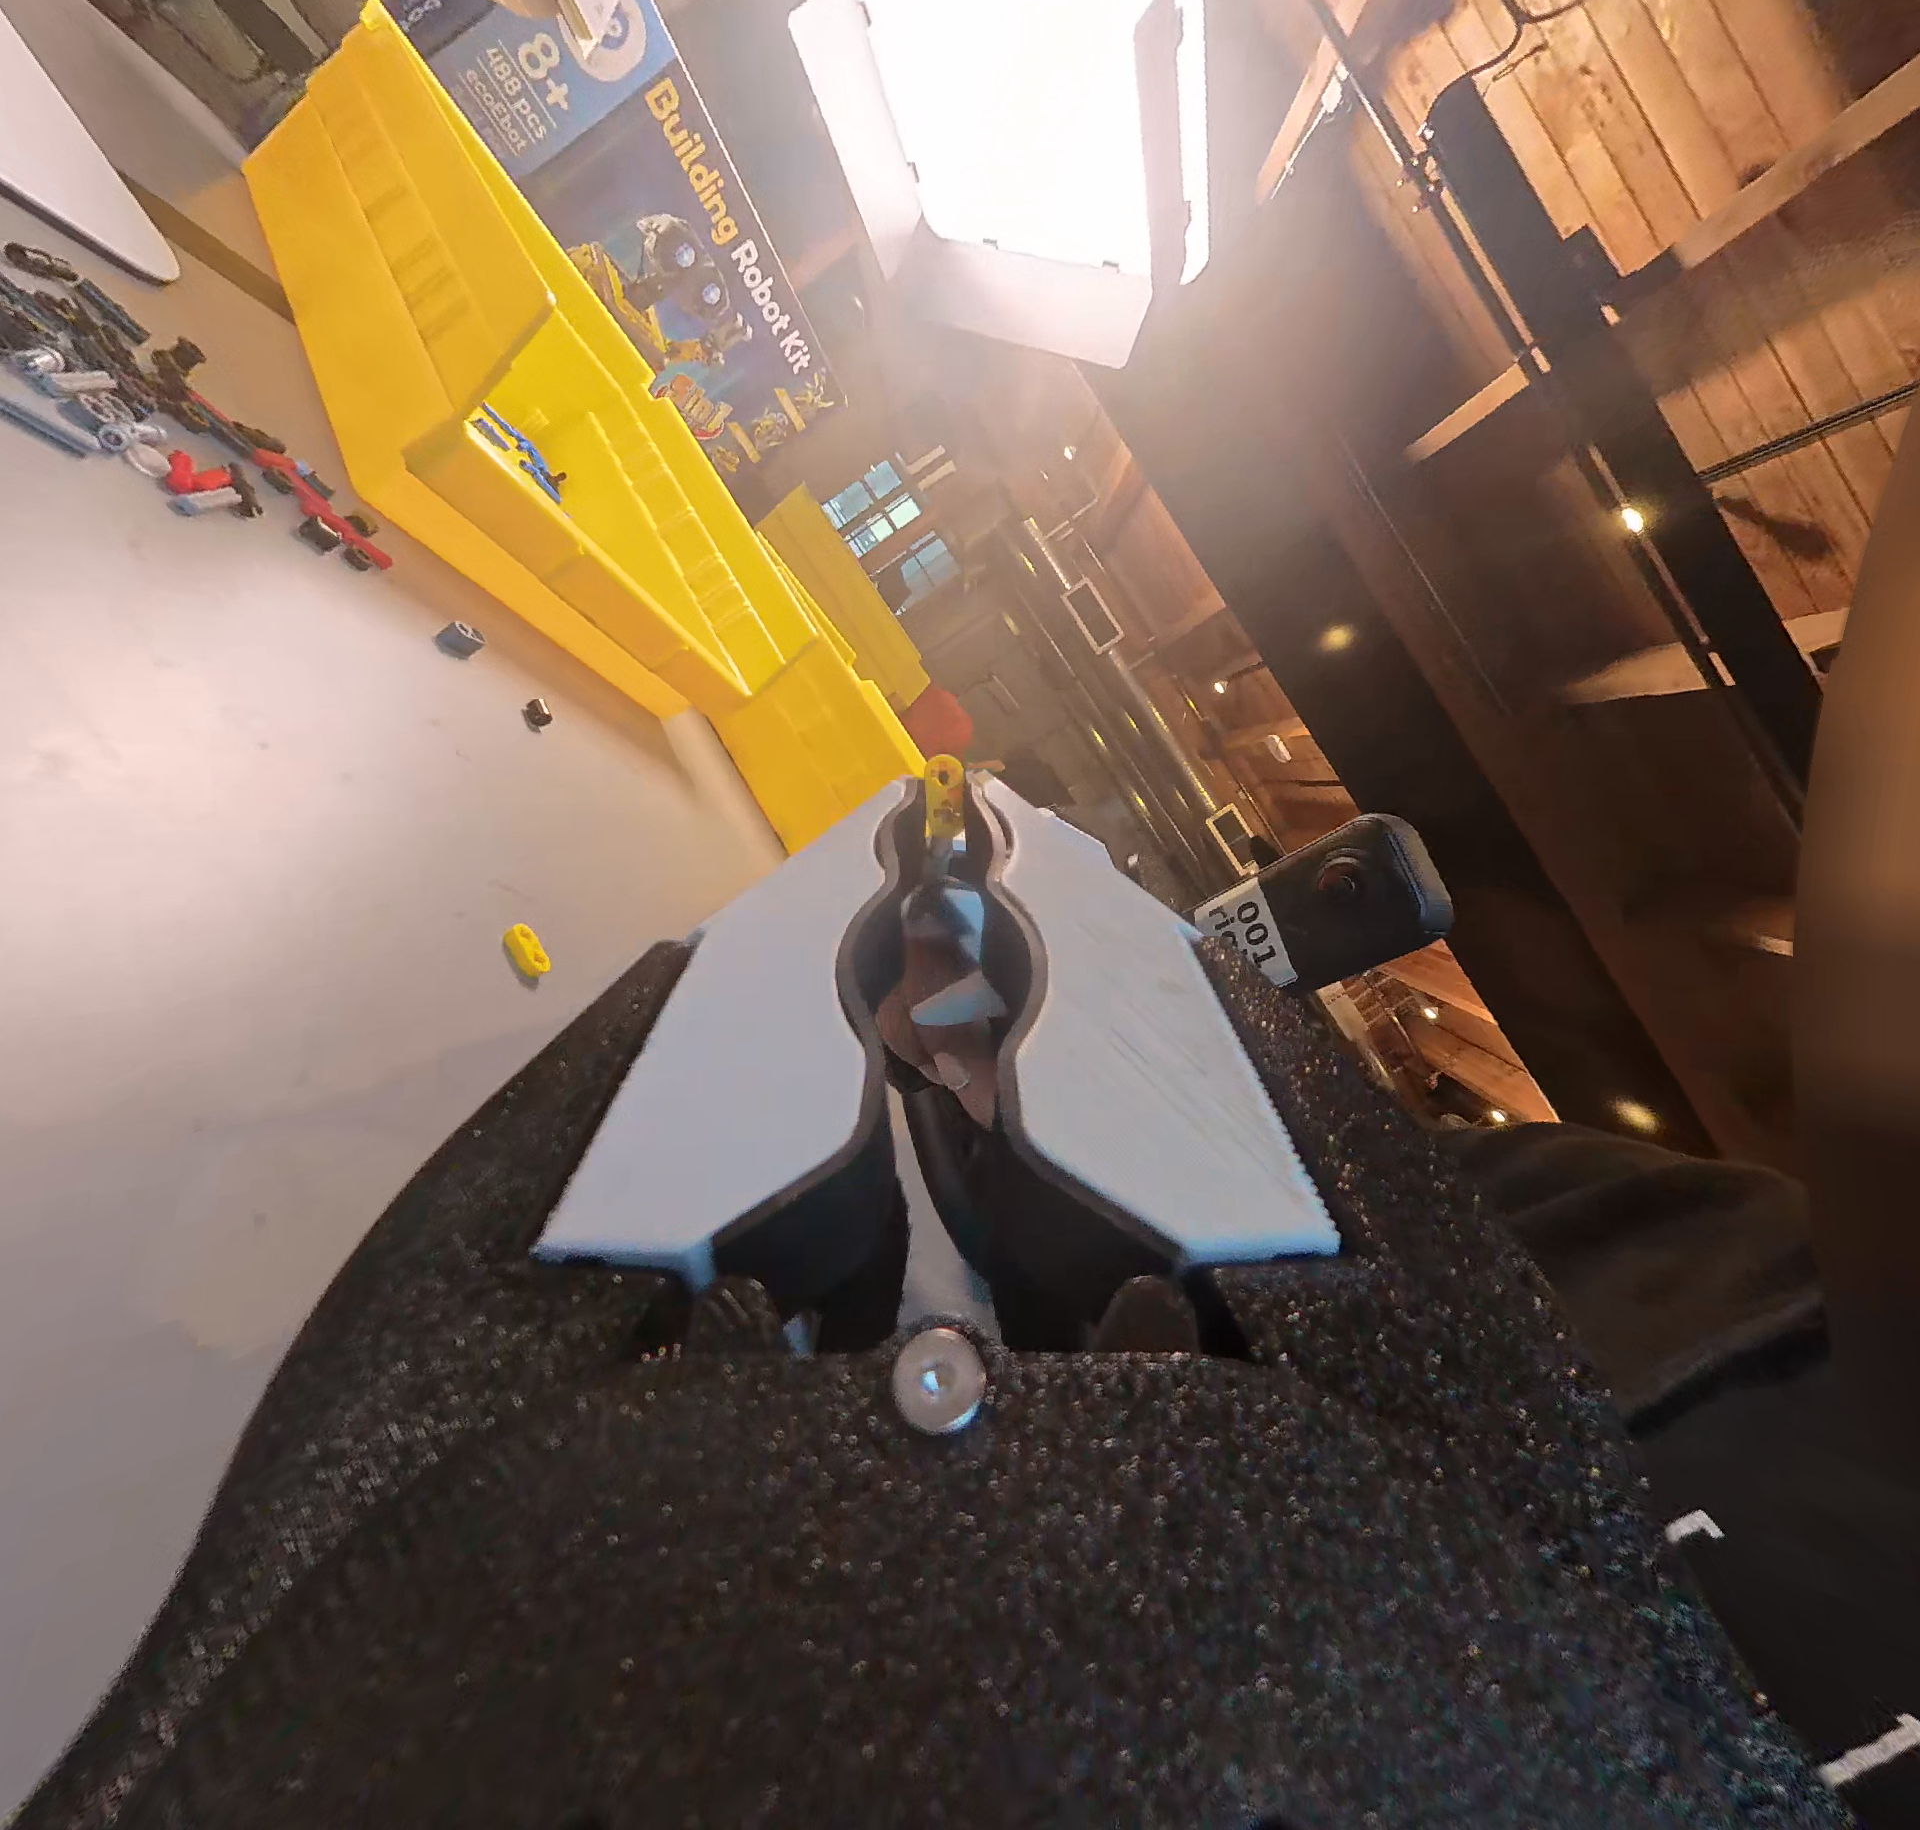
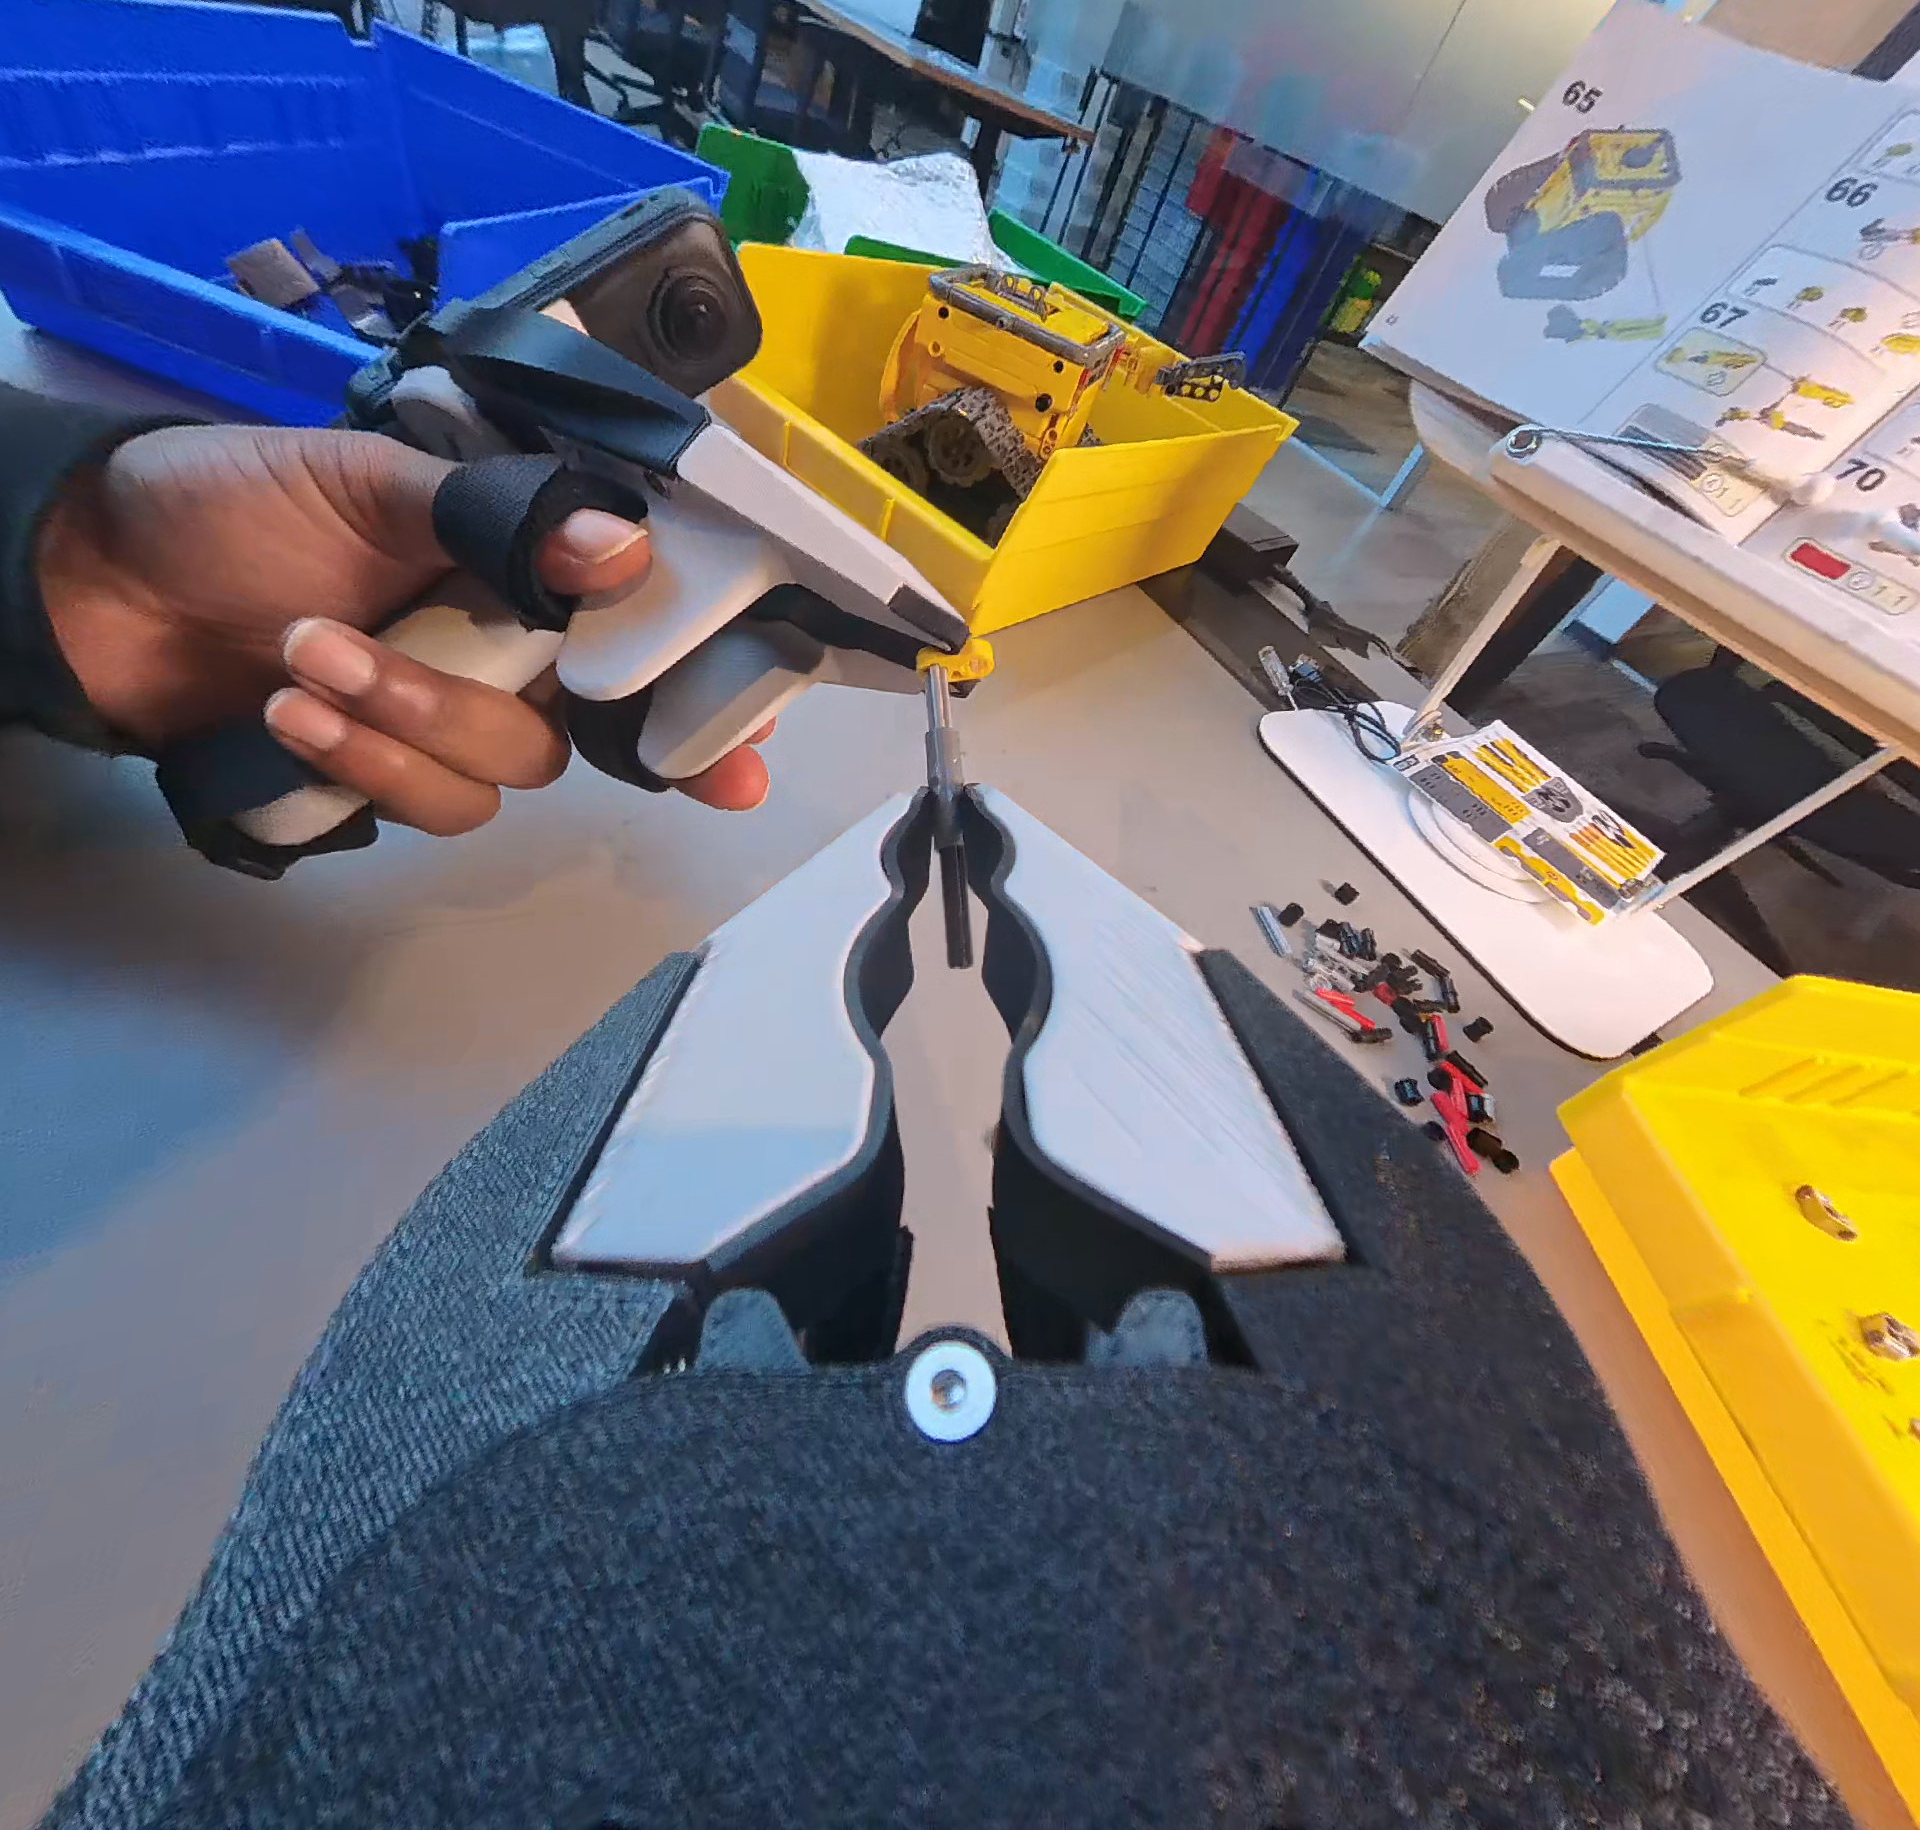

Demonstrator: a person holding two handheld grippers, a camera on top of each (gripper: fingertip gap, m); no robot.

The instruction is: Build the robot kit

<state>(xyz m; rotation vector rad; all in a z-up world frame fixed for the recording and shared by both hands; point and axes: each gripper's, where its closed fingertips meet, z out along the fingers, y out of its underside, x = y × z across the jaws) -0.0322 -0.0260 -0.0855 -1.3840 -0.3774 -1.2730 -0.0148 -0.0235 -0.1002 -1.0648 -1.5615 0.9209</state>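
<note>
My left gripper point(image 1: 943, 812) is shut on a small yellow connector piece point(image 1: 942, 793), held up above the table. In the right wrist view the same gripper point(image 2: 940, 650), held by a hand point(image 2: 312, 627), pinches that yellow piece point(image 2: 961, 658). My right gripper point(image 2: 945, 806) is shut on a black axle point(image 2: 953, 897) with a grey sleeve point(image 2: 943, 741) on top. The axle's upper end meets the yellow piece. Both grippers are tip to tip above the grey table point(image 2: 312, 1001).
A yellow bin point(image 2: 1091, 502) holds a yellow tracked robot model point(image 2: 997, 378). A blue bin point(image 2: 208, 170) stands at the back left. An instruction booklet on a white stand point(image 2: 1662, 326), loose small parts point(image 2: 1392, 1011), and another yellow bin point(image 2: 1787, 1261) lie to the right. A kit box point(image 1: 665, 222) and a loose yellow piece point(image 1: 527, 947) show in the left wrist view. Only a small space, under 4 cm, lies between the two pairs of fingers.
</note>
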